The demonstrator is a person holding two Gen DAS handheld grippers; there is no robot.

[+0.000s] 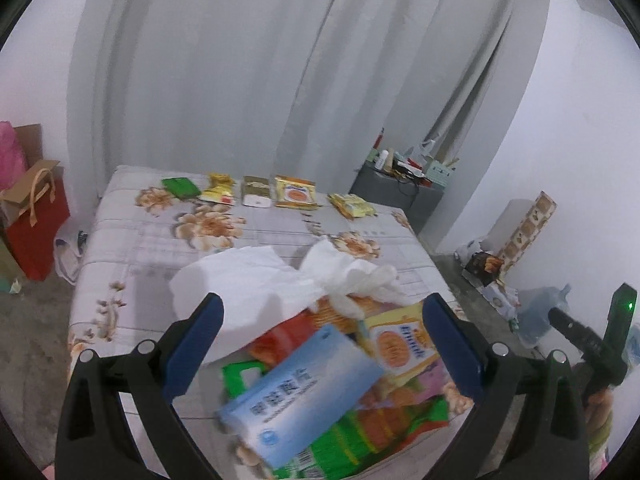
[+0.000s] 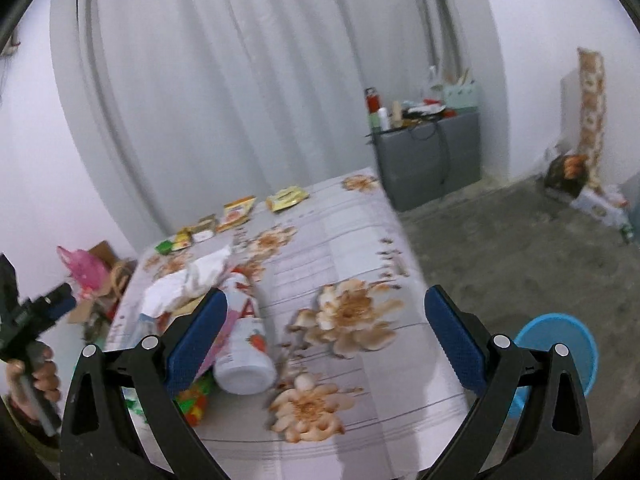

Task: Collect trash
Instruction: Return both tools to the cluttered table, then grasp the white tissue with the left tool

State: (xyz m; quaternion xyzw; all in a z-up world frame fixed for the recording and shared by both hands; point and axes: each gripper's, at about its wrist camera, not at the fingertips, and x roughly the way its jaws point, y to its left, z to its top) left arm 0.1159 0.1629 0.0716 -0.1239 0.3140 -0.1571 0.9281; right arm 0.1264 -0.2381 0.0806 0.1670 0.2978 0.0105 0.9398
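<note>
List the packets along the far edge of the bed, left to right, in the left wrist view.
Green packet → crumpled yellow packet → olive packet with white end → yellow packet with orange circle → yellow-green packet.

A floral-sheeted bed carries snack wrappers, crumpled tissue and a bottle.

A bed under a flower-print sheet stood before pale curtains, with a red paper bag on the floor at one side and a cluttered grey cabinet at the other.
</note>
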